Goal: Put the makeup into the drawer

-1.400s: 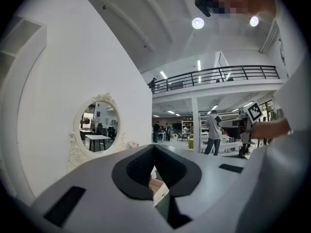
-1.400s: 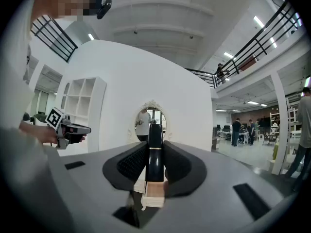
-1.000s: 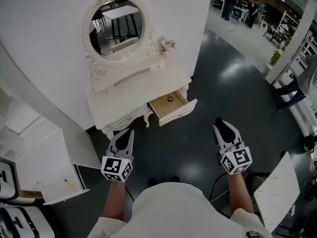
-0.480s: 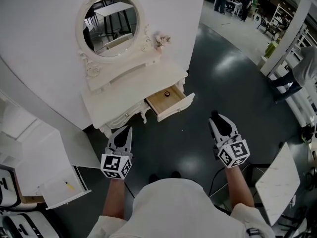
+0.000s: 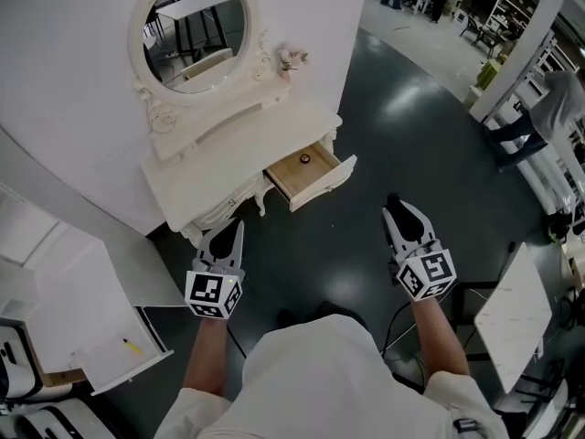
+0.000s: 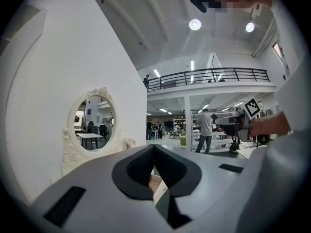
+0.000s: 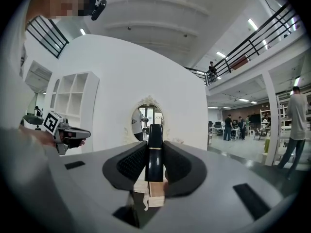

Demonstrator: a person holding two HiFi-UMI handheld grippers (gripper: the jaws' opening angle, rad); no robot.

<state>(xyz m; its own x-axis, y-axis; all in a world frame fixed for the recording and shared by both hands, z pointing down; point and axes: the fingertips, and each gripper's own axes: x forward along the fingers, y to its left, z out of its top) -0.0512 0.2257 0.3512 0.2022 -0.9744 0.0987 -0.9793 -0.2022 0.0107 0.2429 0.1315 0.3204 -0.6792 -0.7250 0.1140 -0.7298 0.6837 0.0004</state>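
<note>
A white vanity table (image 5: 239,158) with an oval mirror (image 5: 190,27) stands against the white wall. Its wooden drawer (image 5: 294,174) on the right side is pulled open, and a small dark item (image 5: 305,159) lies inside. My right gripper (image 5: 397,210) hangs over the dark floor, short of the drawer and to its right. In the right gripper view a black makeup tube with a gold band (image 7: 155,154) is clamped upright between the pads, with the drawer (image 7: 156,194) straight ahead. My left gripper (image 5: 228,232) is shut and empty, its tips (image 6: 154,147) close to the vanity's front edge.
A white shelf unit (image 5: 87,332) with a small yellow item stands at the lower left. A white tabletop (image 5: 510,329) is at the lower right. A person (image 5: 547,115) bends at the right edge, and more people stand far back. A cable lies near my feet.
Both grippers have eased forward towards the vanity. In the head view the vanity and drawer now sit higher and further left. The tube stays gripped.
</note>
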